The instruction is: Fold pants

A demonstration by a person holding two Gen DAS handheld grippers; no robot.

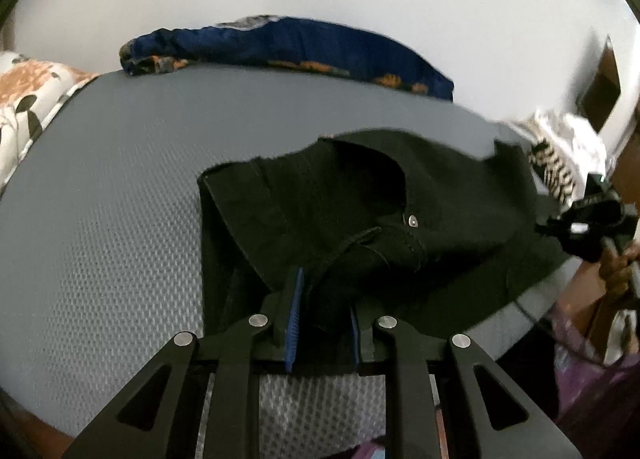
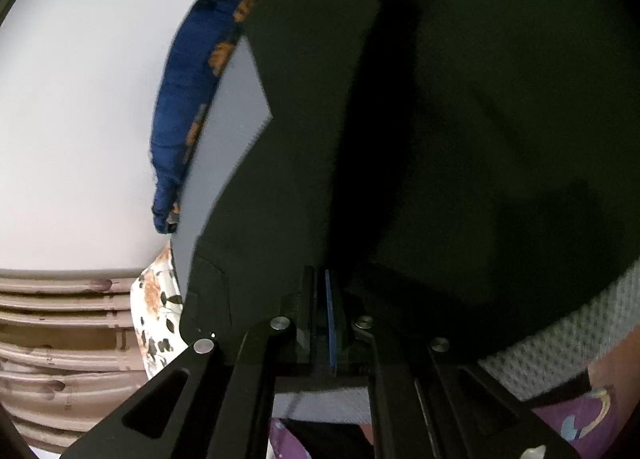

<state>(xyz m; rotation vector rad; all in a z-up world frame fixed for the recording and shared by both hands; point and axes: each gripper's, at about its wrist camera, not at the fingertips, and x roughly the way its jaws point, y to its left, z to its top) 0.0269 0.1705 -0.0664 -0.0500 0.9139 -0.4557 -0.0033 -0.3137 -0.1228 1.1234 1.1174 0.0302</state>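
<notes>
Black pants [image 1: 360, 187] lie bunched on a grey mesh mat [image 1: 100, 199], the waist opening and its metal button [image 1: 413, 221] facing me. My left gripper [image 1: 325, 291] is shut on a gathered fold of the pants, with black cloth filling the gap between its blue pads [image 1: 295, 307]. At the right edge, a hand holds my right gripper [image 1: 580, 227] at the pants' far side. In the right wrist view the pants [image 2: 460, 119] fill most of the picture. There the right gripper [image 2: 325, 279] is shut, pinching the dark cloth's edge.
A rolled blue cloth with orange print [image 1: 288, 47] lies along the mat's far edge, against a white wall. A floral sheet [image 1: 24, 99] shows at the left and a striped cloth [image 1: 552, 163] at the right. Brown slats [image 2: 60, 319] stand beyond the mat [image 2: 240, 107].
</notes>
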